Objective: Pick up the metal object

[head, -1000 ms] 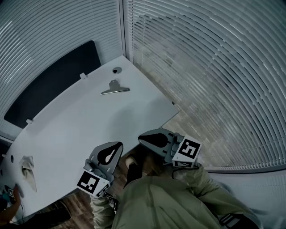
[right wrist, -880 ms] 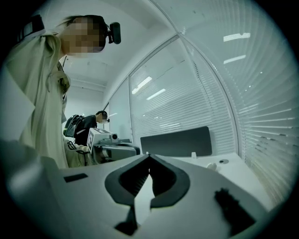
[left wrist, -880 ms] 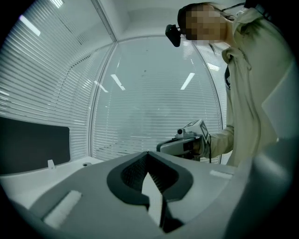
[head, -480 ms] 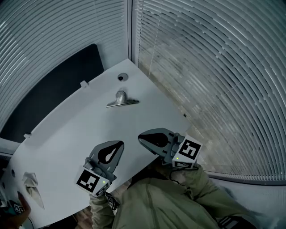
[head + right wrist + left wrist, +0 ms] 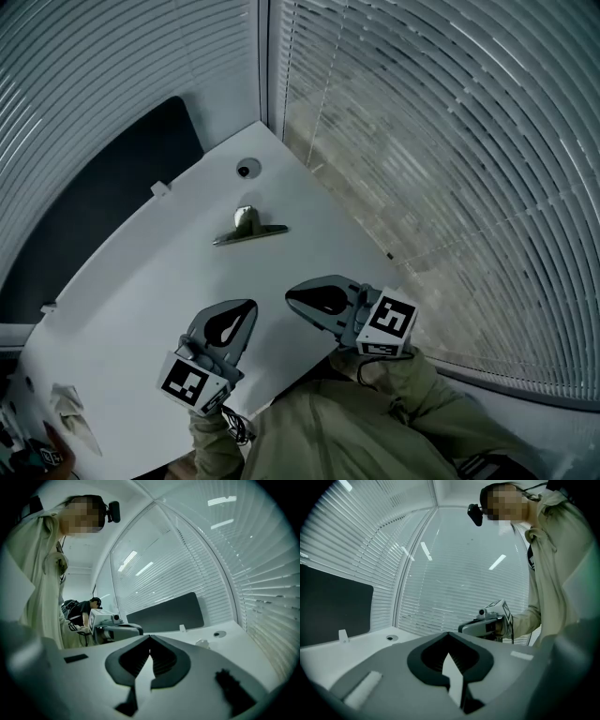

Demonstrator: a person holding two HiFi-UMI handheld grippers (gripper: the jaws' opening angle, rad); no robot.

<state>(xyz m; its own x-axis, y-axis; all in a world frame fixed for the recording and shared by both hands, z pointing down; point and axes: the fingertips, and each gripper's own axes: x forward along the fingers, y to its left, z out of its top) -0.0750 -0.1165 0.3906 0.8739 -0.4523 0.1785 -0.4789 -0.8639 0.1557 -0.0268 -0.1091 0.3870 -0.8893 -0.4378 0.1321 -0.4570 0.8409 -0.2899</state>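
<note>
**Approach stage, no contact yet.** The metal object, apparently a bulldog-type clip with its long bar flat on the white table and its handle raised, lies toward the table's far corner. It sits just short of the round cable hole.

Both tools hang over the near edge of the table, well apart from the clip. The left gripper has its fingers pressed together with nothing between them. The right gripper is closed and empty too, its tips pointing across toward the left one.

**Next move, as a judgement.** One gripper has to spread its jaws, travel forward over the tabletop and come down astride the clip. The bar lies flush on the surface, so the raised handle probably gives the better hold.

**Edges and room.**
- The tabletop between the grippers and the clip is bare, so the straight path is free.
- The table's right edge runs diagonally past the clip's right end, near it, with the slatted blinds directly beyond. An approach from the right has the least margin.
- A dark panel stands along the rear left edge, where two small white brackets sit on the table rim. Both are clear of the clip.
- A crumpled cloth lies at the near left, well apart from the path.
</note>
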